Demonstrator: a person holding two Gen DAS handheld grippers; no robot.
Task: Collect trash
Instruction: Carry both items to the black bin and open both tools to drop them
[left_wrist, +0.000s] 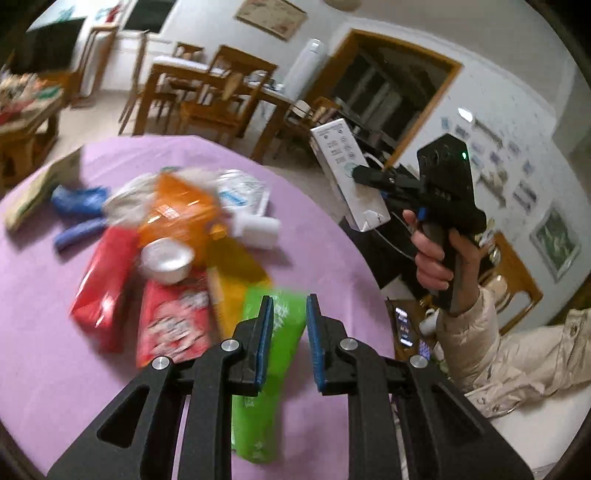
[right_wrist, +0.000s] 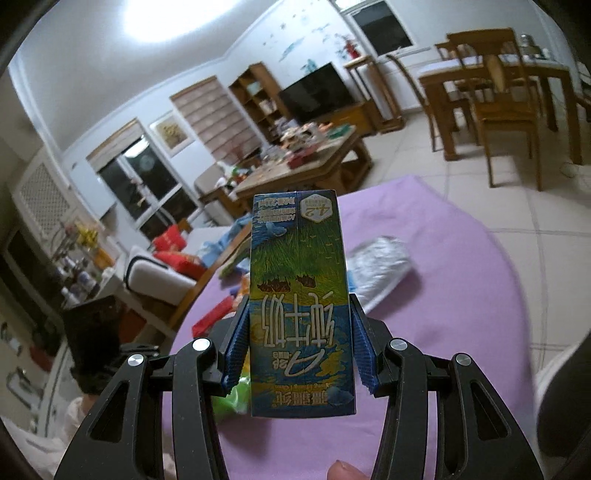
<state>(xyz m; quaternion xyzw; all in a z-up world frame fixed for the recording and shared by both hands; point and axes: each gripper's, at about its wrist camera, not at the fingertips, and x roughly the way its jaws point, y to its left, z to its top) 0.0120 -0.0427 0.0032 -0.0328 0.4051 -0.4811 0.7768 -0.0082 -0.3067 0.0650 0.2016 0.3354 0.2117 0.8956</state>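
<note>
The right gripper (right_wrist: 299, 350) clamps a milk carton (right_wrist: 299, 295) marked "4.2".

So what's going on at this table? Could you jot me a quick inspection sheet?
Surface: round table under a purple cloth.
Job's things: milk carton lifted clear of the table; green packet, red packets, orange bag, foil cup heaped on the cloth.
Clutter: blue wrappers.
Grippers: right claw clamps the carton; left claw open above the green packet.
Cables: thin cable beside the right hand.
Surroundings: wooden dining chairs, television.
</note>
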